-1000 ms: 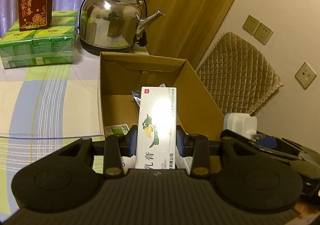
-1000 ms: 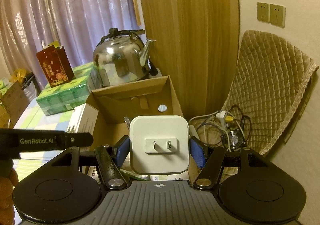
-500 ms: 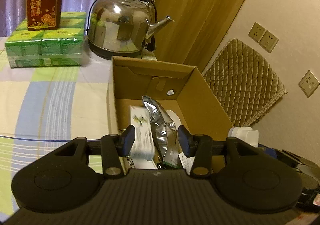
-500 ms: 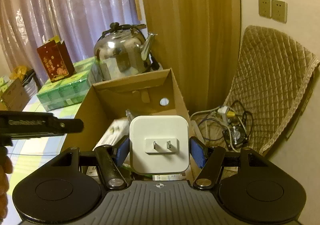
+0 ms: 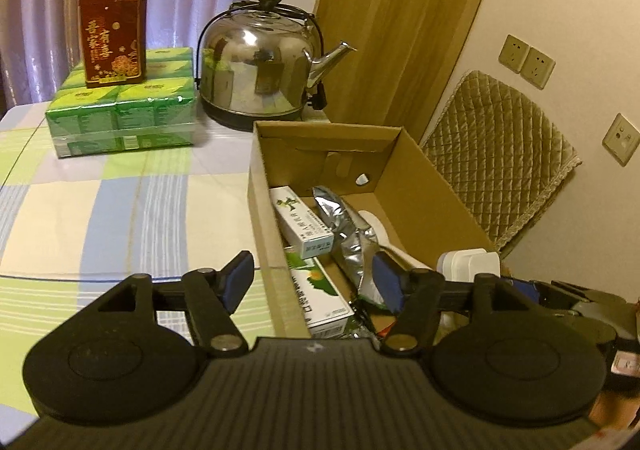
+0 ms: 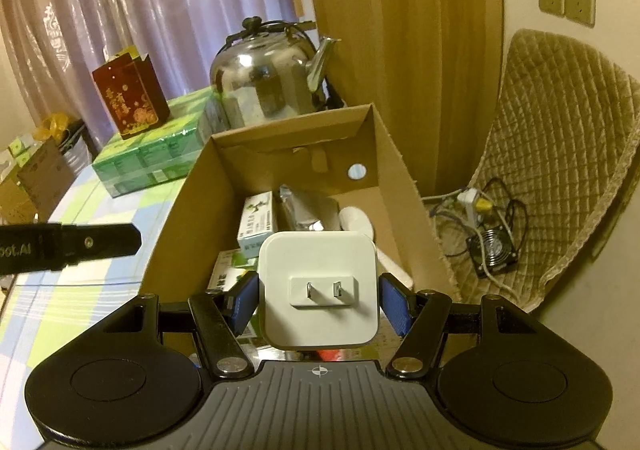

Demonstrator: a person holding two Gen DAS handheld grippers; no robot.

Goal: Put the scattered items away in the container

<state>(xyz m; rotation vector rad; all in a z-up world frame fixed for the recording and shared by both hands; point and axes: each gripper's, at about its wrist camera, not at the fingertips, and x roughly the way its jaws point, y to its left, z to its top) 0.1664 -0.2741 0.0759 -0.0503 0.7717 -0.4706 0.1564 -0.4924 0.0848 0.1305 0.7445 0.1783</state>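
My left claw (image 5: 314,284) is spread wide with nothing in it, hanging over the near left edge of the cardboard box (image 5: 424,185). My right claw (image 6: 320,300) is clamped on the white plug adapter (image 6: 319,290), prongs facing away from me, held above the near end of the box; both blue pads (image 6: 245,300) press its sides. In the box, from the near end: a green-and-white carton (image 5: 320,290) flat on the floor, a white ointment carton (image 5: 302,223) lying across it against the left wall, a crumpled foil pouch (image 5: 346,234) just beside that, and something white (image 6: 356,219) further right, which I can't identify. The box sits on the checked worktop (image 5: 100,209). Beyond it: a steel kettle (image 5: 260,77), a green wrapped multipack (image 5: 124,117) with a red paper bag (image 5: 112,43) on top.
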